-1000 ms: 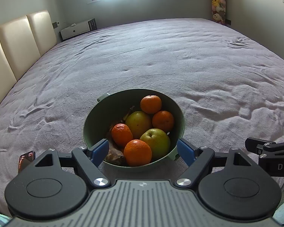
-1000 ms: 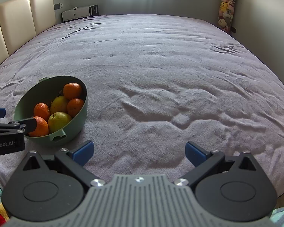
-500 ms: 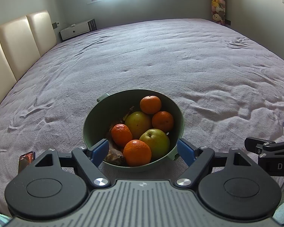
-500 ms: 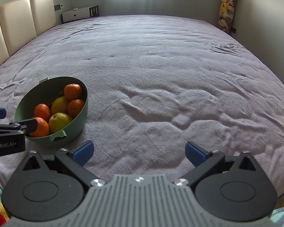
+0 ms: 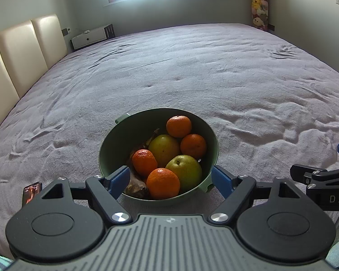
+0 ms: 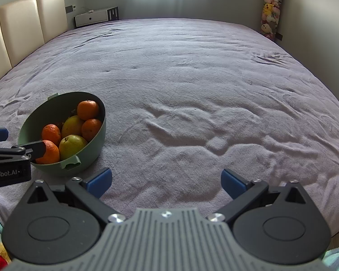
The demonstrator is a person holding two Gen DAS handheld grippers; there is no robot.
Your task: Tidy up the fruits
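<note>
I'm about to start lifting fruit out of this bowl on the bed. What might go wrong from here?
1. The round green plastic bowl sits on a soft, wrinkled grey bedspread; pressing its rim may tip it.
2. The small orange mandarins and yellow-green apple are piled touching, so pulling one may roll others out.
3. The open left gripper flanks the bowl's near rim and might snag it.

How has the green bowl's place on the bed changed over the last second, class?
No. The green bowl sits in the same spot against the bedspread wrinkles beside it.
</note>
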